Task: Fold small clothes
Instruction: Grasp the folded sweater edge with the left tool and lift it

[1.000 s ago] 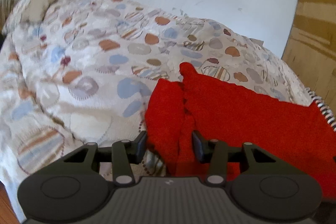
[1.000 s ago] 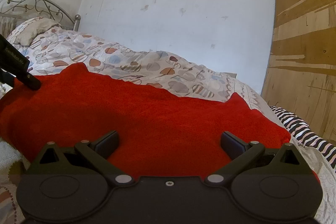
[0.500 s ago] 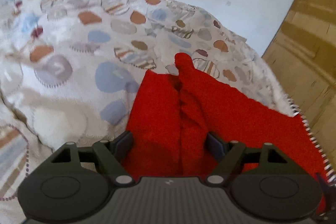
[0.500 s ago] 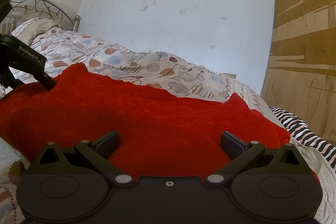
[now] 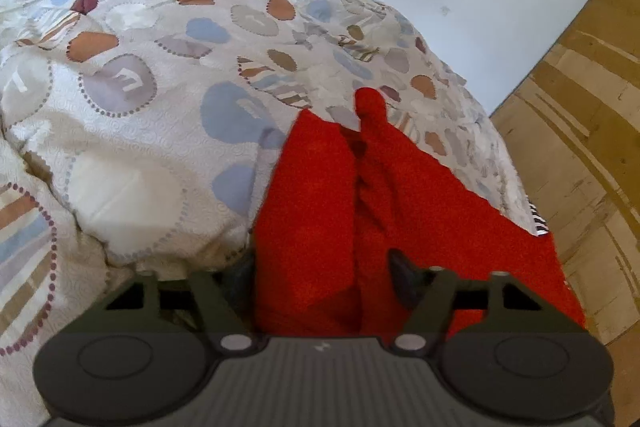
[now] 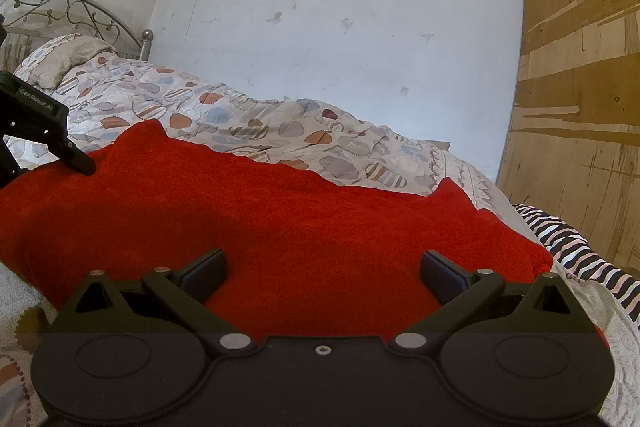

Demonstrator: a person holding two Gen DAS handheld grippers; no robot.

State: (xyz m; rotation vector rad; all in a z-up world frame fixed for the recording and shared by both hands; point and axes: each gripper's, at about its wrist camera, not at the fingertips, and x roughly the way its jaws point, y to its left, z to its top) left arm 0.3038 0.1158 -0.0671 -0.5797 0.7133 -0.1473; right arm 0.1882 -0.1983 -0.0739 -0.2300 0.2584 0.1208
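Observation:
A red fleecy garment [image 6: 280, 219] lies spread on the patterned bedspread [image 6: 240, 119]. In the left wrist view its bunched left end [image 5: 320, 211] runs between my left gripper's [image 5: 320, 271] fingers, which stand apart around the folds without pinching them. The left gripper also shows at the far left of the right wrist view [image 6: 60, 143], its tip on the cloth's left edge. My right gripper [image 6: 322, 269] is open wide, low over the garment's near edge, holding nothing.
A bedspread [image 5: 140, 87] with coloured blobs covers the bed. A pillow [image 6: 68, 55] and metal headboard [image 6: 60, 11] are at far left. A white wall is behind. A wooden board [image 6: 580, 107] stands at right, with a black-and-white striped cloth [image 6: 568, 235] below it.
My left gripper has opened from a pinch on the red cloth's bunched end and shifted forward and up along it. The right gripper has not moved.

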